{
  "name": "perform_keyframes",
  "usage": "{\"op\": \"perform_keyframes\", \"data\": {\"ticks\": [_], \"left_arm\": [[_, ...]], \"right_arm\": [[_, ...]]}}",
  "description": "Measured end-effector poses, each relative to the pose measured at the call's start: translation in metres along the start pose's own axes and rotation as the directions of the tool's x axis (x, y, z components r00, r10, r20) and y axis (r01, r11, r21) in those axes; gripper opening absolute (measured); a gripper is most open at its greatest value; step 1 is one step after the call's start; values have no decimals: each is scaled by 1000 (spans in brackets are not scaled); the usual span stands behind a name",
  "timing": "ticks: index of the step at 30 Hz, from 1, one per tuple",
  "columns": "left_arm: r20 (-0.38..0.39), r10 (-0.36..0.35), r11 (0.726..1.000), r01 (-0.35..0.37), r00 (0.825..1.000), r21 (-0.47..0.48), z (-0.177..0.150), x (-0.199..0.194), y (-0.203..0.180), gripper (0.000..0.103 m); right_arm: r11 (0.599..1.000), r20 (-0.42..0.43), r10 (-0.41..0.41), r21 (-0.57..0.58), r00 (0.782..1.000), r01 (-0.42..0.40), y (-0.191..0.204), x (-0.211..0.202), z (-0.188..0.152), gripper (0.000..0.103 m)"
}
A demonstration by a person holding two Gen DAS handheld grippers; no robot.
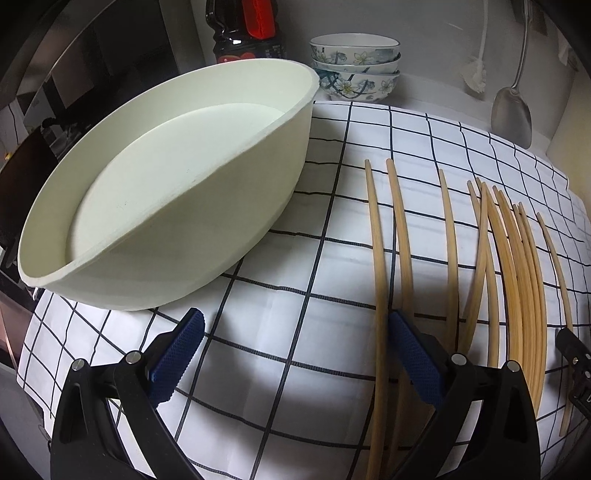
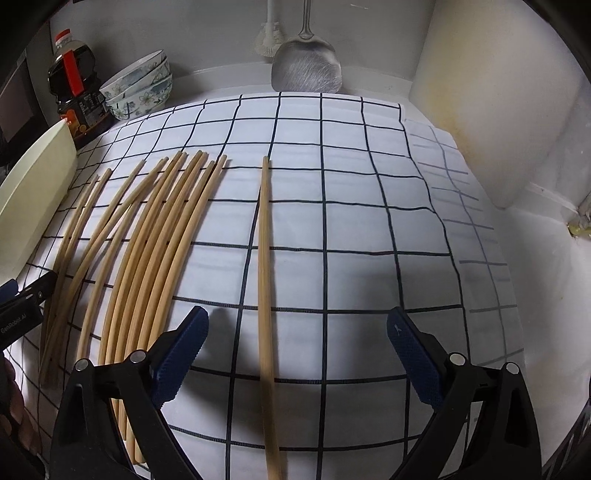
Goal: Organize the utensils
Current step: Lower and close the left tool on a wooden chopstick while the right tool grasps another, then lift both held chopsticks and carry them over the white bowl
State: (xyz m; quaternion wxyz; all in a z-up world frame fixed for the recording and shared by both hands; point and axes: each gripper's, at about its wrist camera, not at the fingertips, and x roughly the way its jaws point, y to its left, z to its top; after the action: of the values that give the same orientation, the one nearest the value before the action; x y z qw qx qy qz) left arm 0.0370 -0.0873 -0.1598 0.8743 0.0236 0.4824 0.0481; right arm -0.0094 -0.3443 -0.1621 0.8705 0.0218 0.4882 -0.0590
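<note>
Several bamboo chopsticks [image 1: 517, 280] lie side by side on a white cloth with a black grid [image 1: 295, 258]. A cream oval tray [image 1: 155, 192] stands empty on the cloth at the left. My left gripper [image 1: 295, 354] is open and empty, low over the cloth; its right finger sits over the leftmost chopsticks [image 1: 380, 258]. In the right wrist view the bundle of chopsticks [image 2: 147, 266] lies at the left and a single chopstick [image 2: 266, 295] lies apart, between the fingers of my right gripper [image 2: 295, 354], which is open and empty. The tray's end [image 2: 33, 199] shows at the left.
Stacked floral bowls [image 1: 354, 66] and a dark sauce bottle [image 1: 247, 29] stand behind the tray. A metal spatula [image 2: 306, 70] and a white brush [image 2: 269, 33] lean on the back wall. A cream cutting board [image 2: 491, 103] stands at the right.
</note>
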Motion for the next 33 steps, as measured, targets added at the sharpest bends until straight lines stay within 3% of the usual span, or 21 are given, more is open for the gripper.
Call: {"op": "perform_keyframes", "data": {"ticks": [3,9,14,17,19,21,33], "left_arm": [[9,-4,1000,4,1000,20,4,1,-4,96],[15,-46,998,45,999,41,7,-2,-12,73],[7,-120,992,120,993,47,6,-4,-16,46],[11,-134,989,133,991,70,3,-8,-22,27],[13,-135,987,134,991,84,1,-10,-25,19],[8,-148,985,147,989,87,1,-10,-25,7],[-11,-196,977,196,981,89,4,-21,-18,7]], "right_arm": [[1000,0,-12,-20,1000,12,1,3,1,88],[999,9,38,-19,999,-38,2,5,6,69],[997,25,58,-57,998,-56,11,2,5,49],[994,30,71,-86,997,-69,18,-1,3,29],[992,29,79,-100,996,-76,23,-3,2,14],[991,28,83,-105,996,-79,24,-3,2,7],[988,41,152,-41,988,-151,19,-22,6,6]]}}
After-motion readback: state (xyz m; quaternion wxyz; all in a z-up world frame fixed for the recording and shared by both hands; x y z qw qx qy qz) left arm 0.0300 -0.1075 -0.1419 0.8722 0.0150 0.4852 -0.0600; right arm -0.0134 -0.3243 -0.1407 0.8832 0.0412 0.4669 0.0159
